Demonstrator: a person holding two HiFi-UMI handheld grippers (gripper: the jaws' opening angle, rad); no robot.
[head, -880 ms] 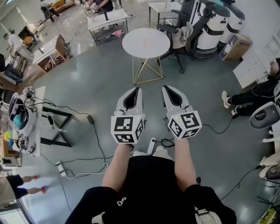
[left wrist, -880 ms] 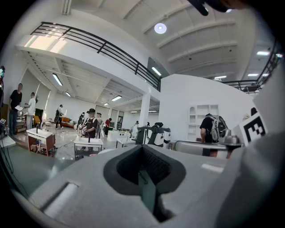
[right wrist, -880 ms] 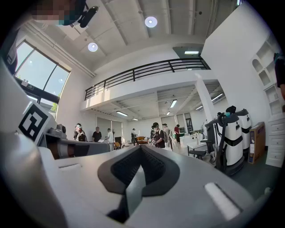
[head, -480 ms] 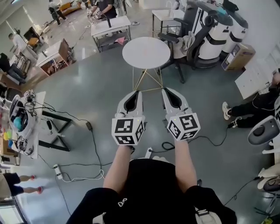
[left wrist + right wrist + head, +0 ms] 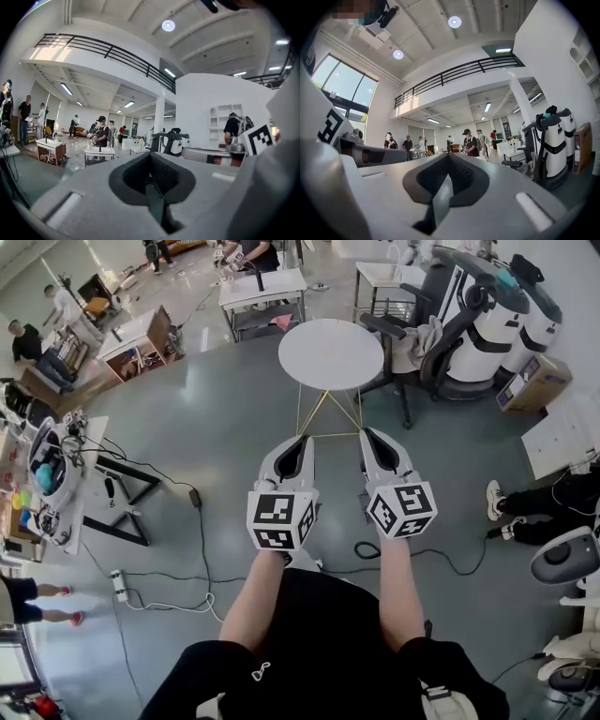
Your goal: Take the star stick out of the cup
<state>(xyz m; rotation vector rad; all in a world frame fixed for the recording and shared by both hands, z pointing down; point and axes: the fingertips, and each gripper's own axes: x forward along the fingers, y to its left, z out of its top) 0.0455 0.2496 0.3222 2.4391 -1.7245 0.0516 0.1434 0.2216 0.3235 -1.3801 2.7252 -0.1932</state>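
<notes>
No cup and no star stick shows in any view. In the head view my left gripper (image 5: 298,441) and right gripper (image 5: 370,434) are held side by side at waist height over the grey floor, both pointing toward a round white table (image 5: 330,353) on thin gold legs. Its top looks bare. Both pairs of jaws are shut with nothing between them. The left gripper view shows the left gripper (image 5: 151,155) with its jaws pressed together against the open hall. In the right gripper view, the right gripper (image 5: 450,157) looks the same.
A black office chair (image 5: 427,338) stands right of the round table, a white desk (image 5: 262,292) behind it. Cables (image 5: 192,521) trail over the floor at left beside a cluttered bench (image 5: 47,474). A cardboard box (image 5: 530,381) and a seated person's legs (image 5: 548,512) are at right.
The person has walked forward: the round table has come closer and lower in the head view. Both grippers stay side by side and shut.
</notes>
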